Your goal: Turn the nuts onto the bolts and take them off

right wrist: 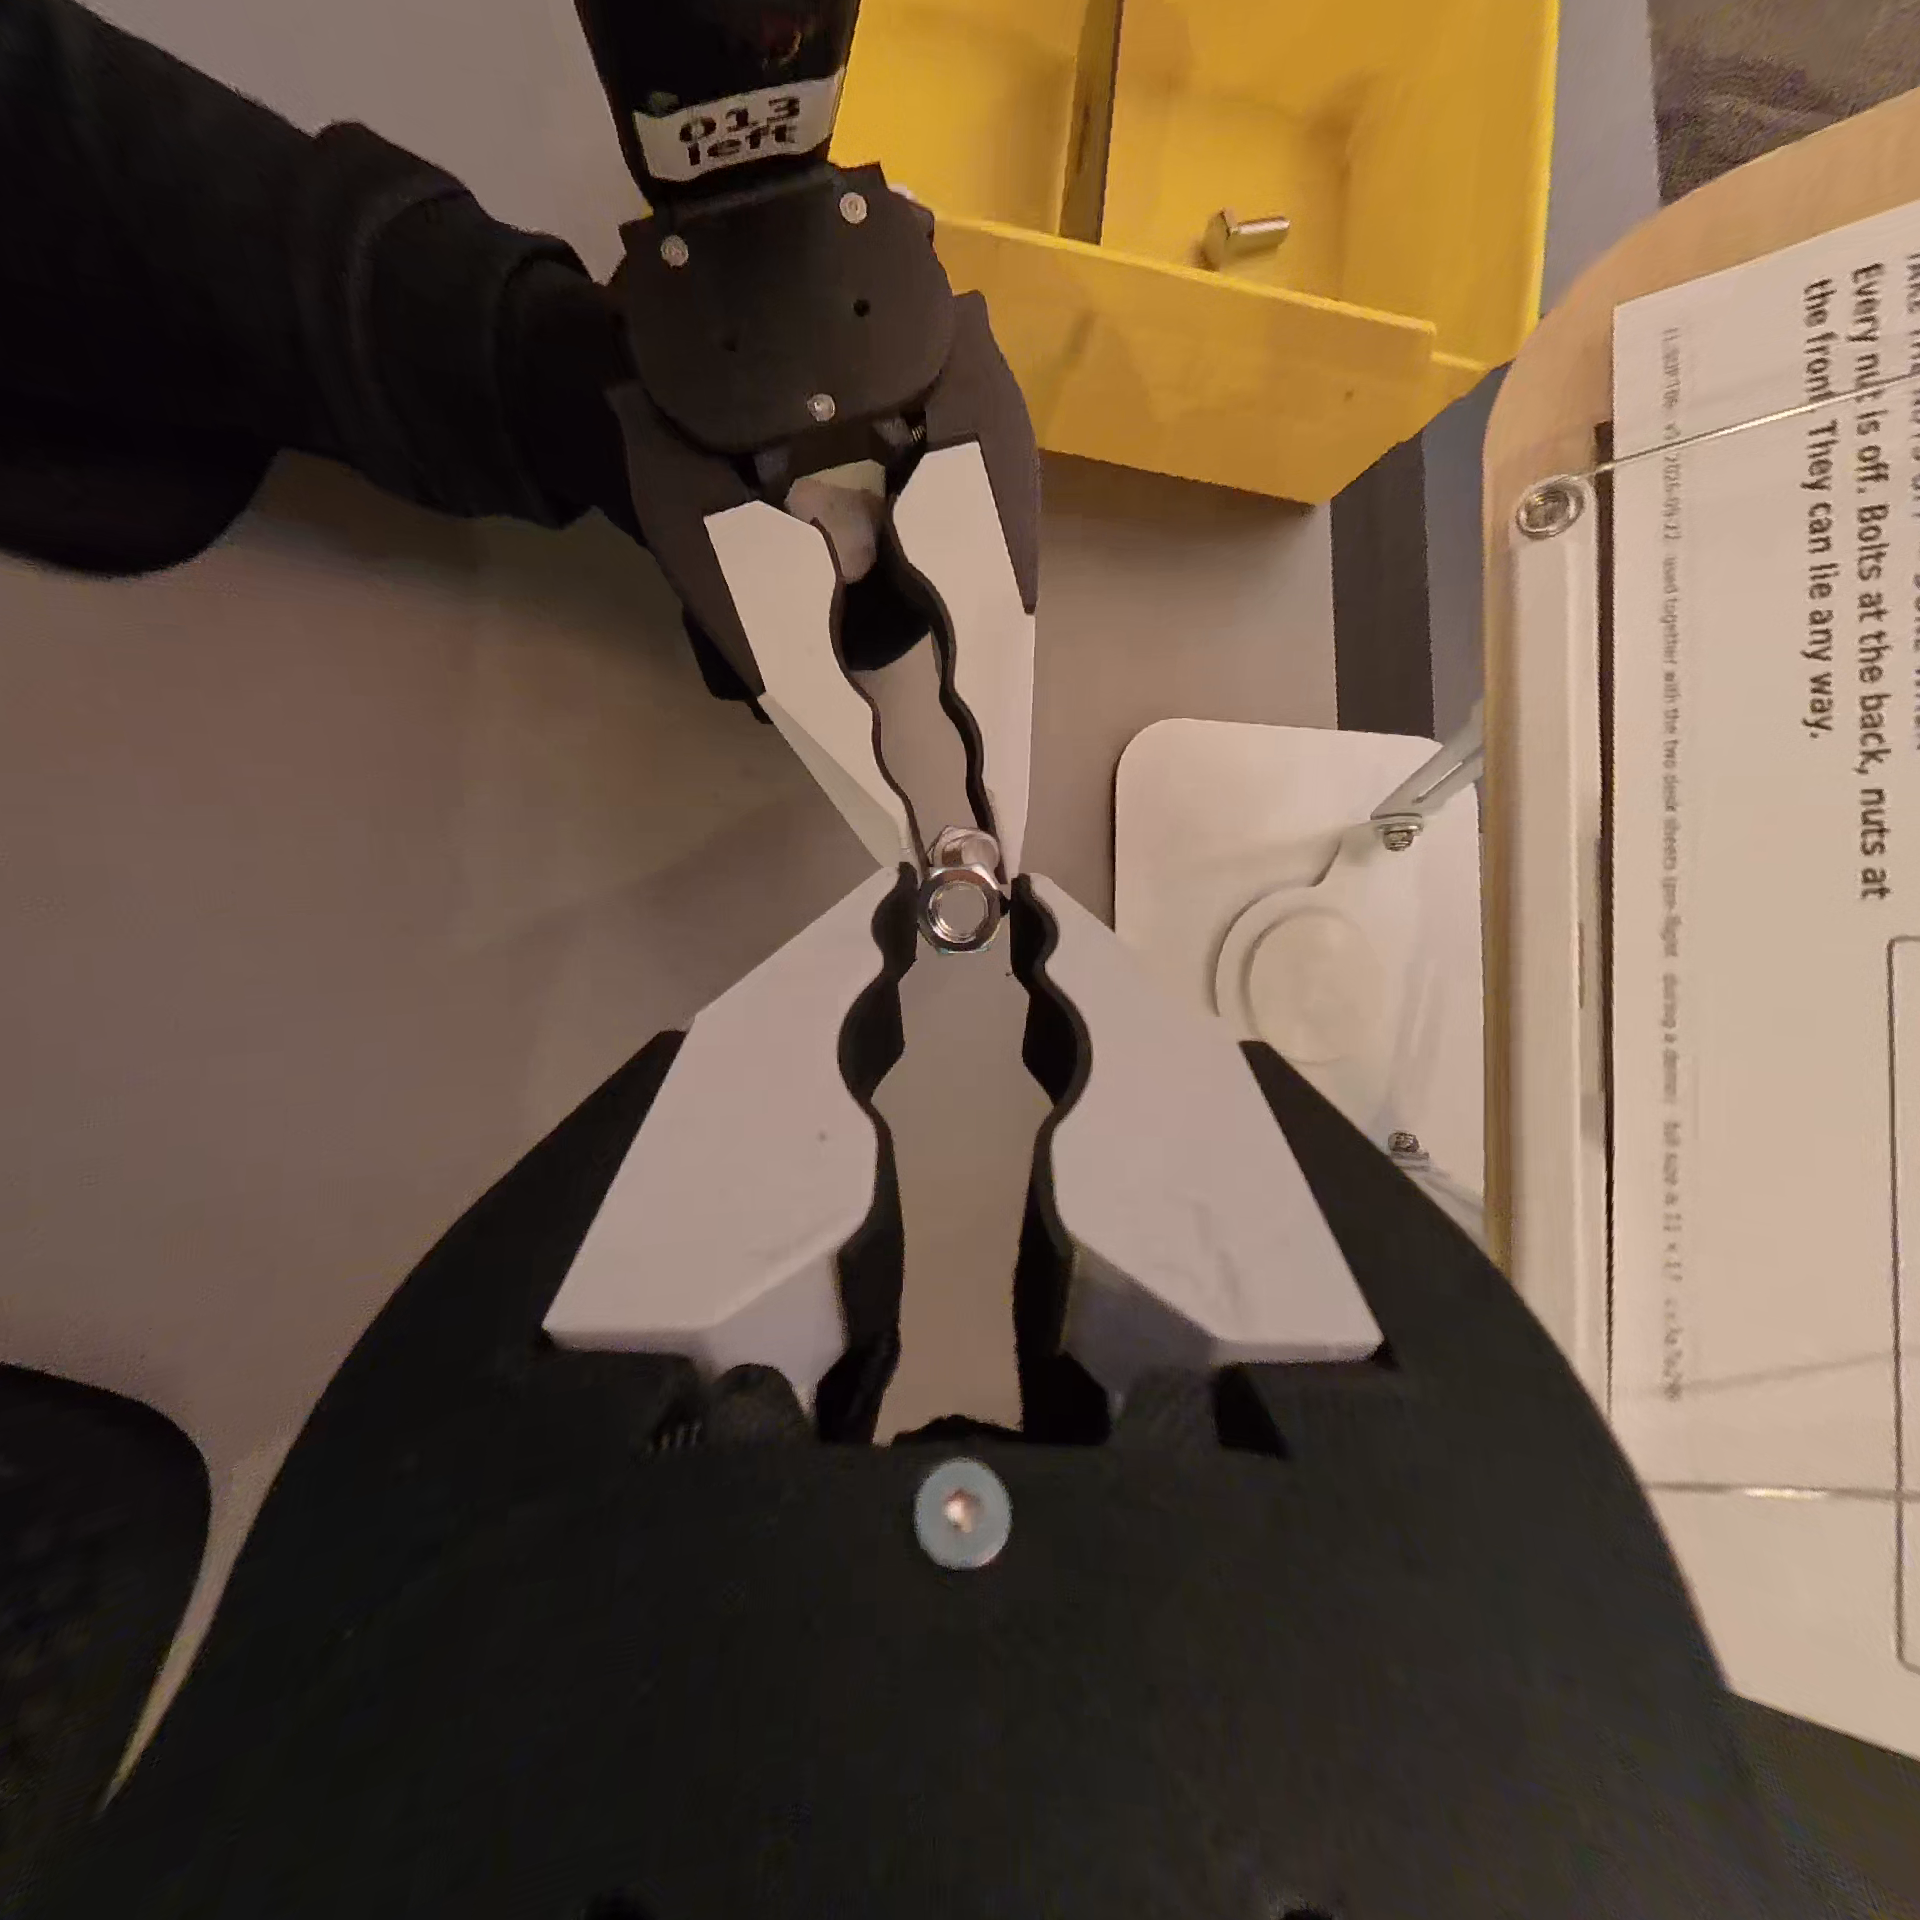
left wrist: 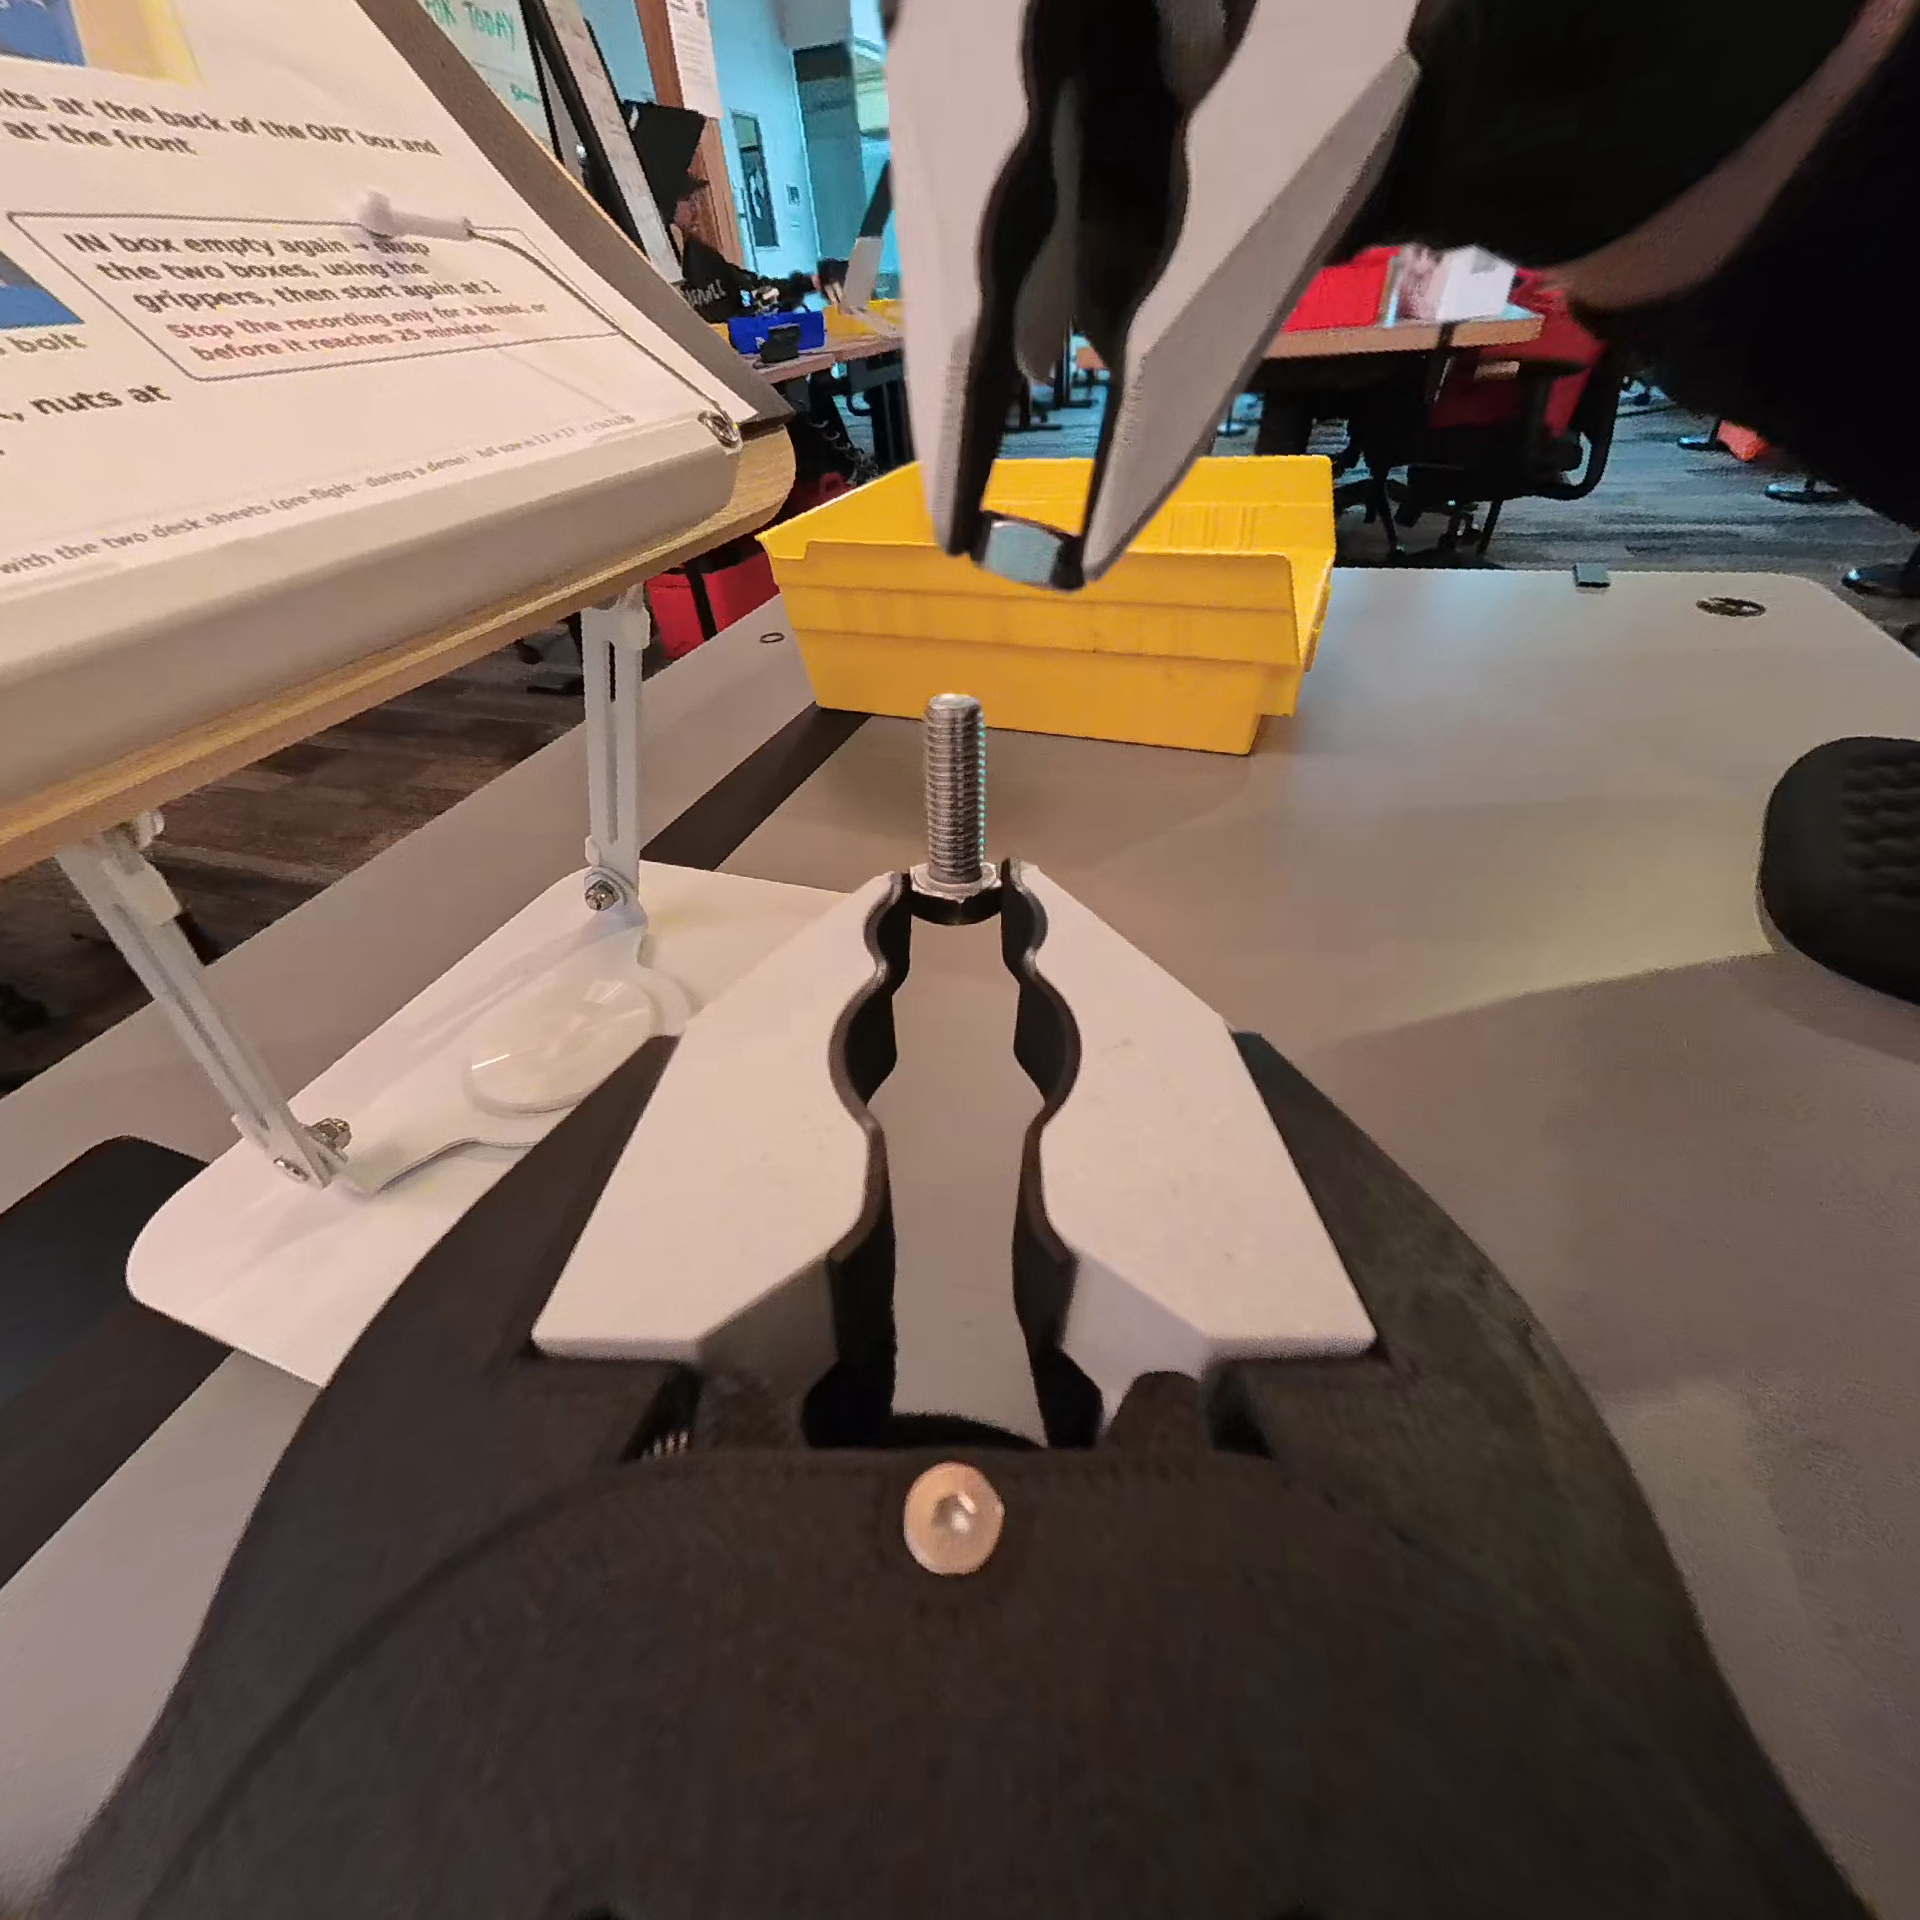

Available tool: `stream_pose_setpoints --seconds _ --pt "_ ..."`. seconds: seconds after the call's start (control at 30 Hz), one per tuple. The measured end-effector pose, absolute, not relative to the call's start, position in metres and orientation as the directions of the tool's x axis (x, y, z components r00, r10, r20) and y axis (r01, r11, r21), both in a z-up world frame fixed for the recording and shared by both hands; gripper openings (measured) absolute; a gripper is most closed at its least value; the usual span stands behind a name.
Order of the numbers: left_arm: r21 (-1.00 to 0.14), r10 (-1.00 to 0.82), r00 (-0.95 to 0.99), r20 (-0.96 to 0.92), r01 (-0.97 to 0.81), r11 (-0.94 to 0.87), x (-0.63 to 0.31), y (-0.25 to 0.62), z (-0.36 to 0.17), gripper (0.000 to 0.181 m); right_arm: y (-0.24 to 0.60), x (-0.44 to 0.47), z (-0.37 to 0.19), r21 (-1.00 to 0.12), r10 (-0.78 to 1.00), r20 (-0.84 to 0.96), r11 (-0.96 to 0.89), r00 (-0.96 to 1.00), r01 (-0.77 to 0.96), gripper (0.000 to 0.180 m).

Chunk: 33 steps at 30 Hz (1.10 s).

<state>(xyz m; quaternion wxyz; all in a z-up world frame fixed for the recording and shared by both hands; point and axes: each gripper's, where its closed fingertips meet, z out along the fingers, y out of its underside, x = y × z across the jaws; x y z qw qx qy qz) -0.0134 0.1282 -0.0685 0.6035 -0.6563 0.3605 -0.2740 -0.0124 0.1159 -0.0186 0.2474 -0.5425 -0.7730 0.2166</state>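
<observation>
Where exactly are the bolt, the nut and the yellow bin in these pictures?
bolt [left wrist: 954,790]: left wrist view, middle of its upright threaded shank.
nut [right wrist: 958,914]: right wrist view, its top face beside the hole.
yellow bin [left wrist: 1039,649]: left wrist view, its front wall.

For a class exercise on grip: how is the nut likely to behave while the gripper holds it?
The nut looks like bright smooth metal, so it is probably rigid and may slip. The right gripper pinches it only at its fingertips, so it could twist. It hangs apart above the upright bolt in the left gripper; if dropped, it would likely bounce away.
</observation>
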Motion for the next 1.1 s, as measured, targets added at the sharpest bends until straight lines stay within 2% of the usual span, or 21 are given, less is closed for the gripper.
stream_pose_setpoints --seconds 0.03,0.23,0.73,0.97,1.1 --pt "-0.988 -0.805 0.588 -0.08 -0.151 -0.012 -0.012 0.128 -0.07 0.015 0.116 -0.014 -0.021 -0.588 0.94 0.15 0.333 -0.305 0.737 0.016" --pt "-0.984 -0.811 0.577 -0.099 -0.179 -0.008 -0.006 0.127 -0.074 0.015 0.115 -0.015 -0.03 -0.538 0.922 0.14 0.377 -0.361 0.754 0.016" --pt "-0.976 -0.811 0.569 -0.135 -0.217 0.01 -0.003 0.125 -0.078 0.015 0.113 -0.014 -0.045 -0.508 0.896 0.095 0.419 -0.434 0.753 0.016" --pt "-0.977 -0.812 0.566 -0.141 -0.211 0.023 -0.002 0.123 -0.076 0.015 0.11 -0.013 -0.043 -0.474 0.822 0.146 0.546 -0.55 0.69 0.015" --pt "-0.978 -0.811 0.566 -0.149 -0.204 0.037 0.0 0.122 -0.073 0.015 0.108 -0.013 -0.04 -0.503 0.798 0.125 0.563 -0.589 0.656 0.015"
